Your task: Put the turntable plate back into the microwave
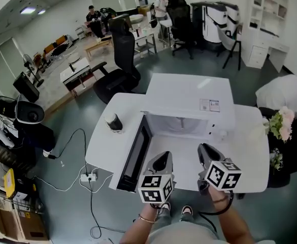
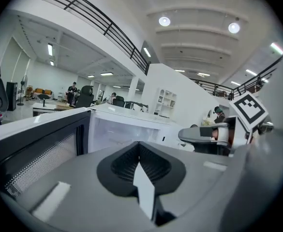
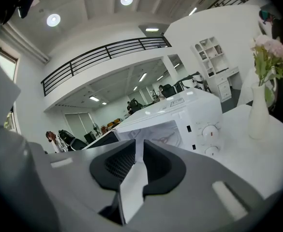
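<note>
Microwave (image 1: 189, 93): door open, cavity just ahead of both claws, untouched. Left claw (image 1: 162, 159): closed tight, empty. Right claw (image 1: 205, 150): narrow gap, empty. Turntable plate: cannot be made out.

White microwave (image 1: 189, 103) stands upright, its cavity facing 6 o'clock. Its dark-windowed door (image 1: 133, 154) is swung open toward 7 o'clock.

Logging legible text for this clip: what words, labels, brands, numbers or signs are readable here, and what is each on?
No text here is readable.
Sticker on top of the microwave: print too small to read.
Dials on the microwave front: marks only, no legible numbers.
Two cubes: black-and-white square patterns, no words.
</note>
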Motion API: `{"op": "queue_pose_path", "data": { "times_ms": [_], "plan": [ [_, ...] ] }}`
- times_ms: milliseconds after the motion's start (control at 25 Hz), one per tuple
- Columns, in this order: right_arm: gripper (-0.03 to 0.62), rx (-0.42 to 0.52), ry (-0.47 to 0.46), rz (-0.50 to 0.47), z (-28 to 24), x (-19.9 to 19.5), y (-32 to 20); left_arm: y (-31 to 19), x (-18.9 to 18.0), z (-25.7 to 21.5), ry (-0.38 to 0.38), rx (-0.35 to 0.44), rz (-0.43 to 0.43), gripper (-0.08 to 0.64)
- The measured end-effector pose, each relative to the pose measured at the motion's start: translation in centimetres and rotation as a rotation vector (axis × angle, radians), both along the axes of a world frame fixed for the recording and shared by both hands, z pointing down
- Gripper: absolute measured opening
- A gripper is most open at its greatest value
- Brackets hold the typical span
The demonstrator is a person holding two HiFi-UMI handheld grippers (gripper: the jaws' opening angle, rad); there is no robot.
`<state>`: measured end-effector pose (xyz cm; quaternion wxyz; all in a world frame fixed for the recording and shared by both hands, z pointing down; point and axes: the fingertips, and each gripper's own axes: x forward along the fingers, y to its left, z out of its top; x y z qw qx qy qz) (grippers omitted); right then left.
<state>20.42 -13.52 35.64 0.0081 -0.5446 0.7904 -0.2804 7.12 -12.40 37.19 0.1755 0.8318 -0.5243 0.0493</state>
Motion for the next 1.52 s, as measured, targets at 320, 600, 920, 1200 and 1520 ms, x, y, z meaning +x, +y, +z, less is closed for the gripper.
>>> {"op": "queue_pose_path", "data": {
  "times_ms": [320, 600, 920, 1200, 1520],
  "plan": [
    [0.012, 0.078, 0.082, 0.067, -2.3, 2.0, 1.5, -1.0, 0.4, -2.7, -0.019, 0.055, -0.002, 0.0],
    [0.011, 0.086, 0.116, 0.122, -2.0, 3.8, 2.1, -2.2, -0.1, -3.5, -0.034, 0.076, -0.027, 0.0],
    [0.009, 0.122, 0.158, 0.144, -2.8, 4.0, 1.4, -3.3, 0.3, -3.4, -0.031, 0.083, -0.022, 0.0],
    [0.009, 0.123, 0.171, 0.16, -3.1, 4.1, 1.1, -3.8, 0.2, -3.1, -0.021, 0.073, -0.022, 0.0],
    [0.009, 0.121, 0.165, 0.174, -3.1, 4.0, 0.9, -4.0, -0.1, -2.8, -0.019, 0.068, -0.02, 0.0]
  ]
}}
